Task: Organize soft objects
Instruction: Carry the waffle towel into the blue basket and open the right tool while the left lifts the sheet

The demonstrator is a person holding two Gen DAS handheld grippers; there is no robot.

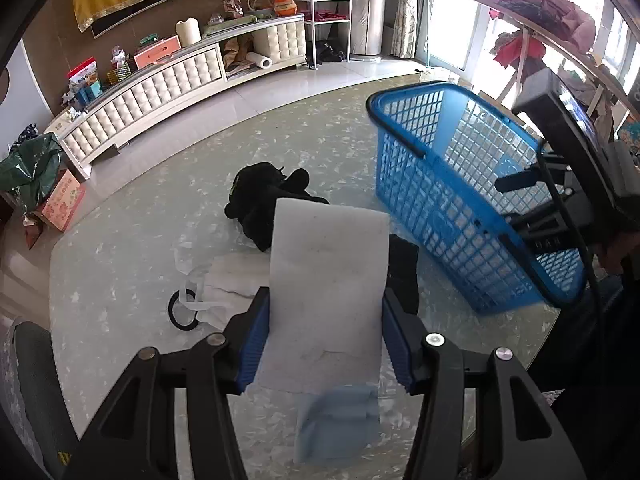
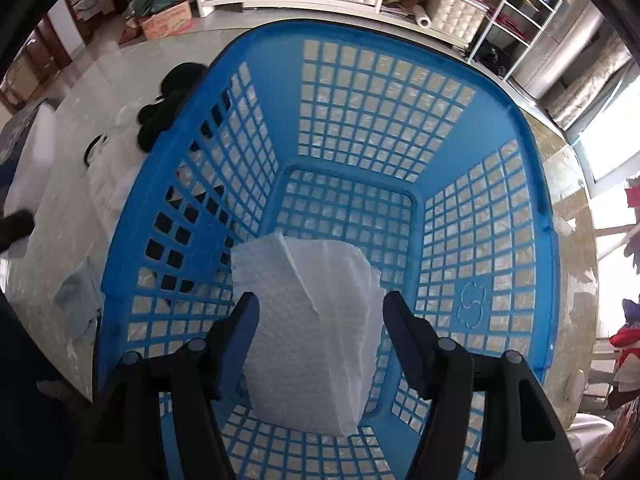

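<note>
**Two grippers engaged: one item delivered to basket, one in hand**

Two soft items are being handled at this moment. The right gripper [image 2: 320, 312] points down into the blue basket [image 2: 544, 216], and its jaws stand apart on either side of a folded white quilted cloth [image 2: 308, 320]. The pads do not appear to press on it, so the cloth is judged released and lying on the basket floor, which is where the task wants it.

The left gripper [image 1: 324, 320] is clamped on a white foam sheet [image 1: 328, 280], held up above the table [image 1: 120, 260] and just beside the basket, presumably waiting its turn while the right hand occupies the opening.

Remaining on the table: a black plush toy [image 1: 268, 200], a pale blue cloth [image 1: 336, 420], a white bag [image 1: 228, 280] and a black ring [image 1: 182, 312]. Sorting is judged partly complete.

Risk noted: the basket sits tilted in the left view; a careless drop could nudge it.
</note>
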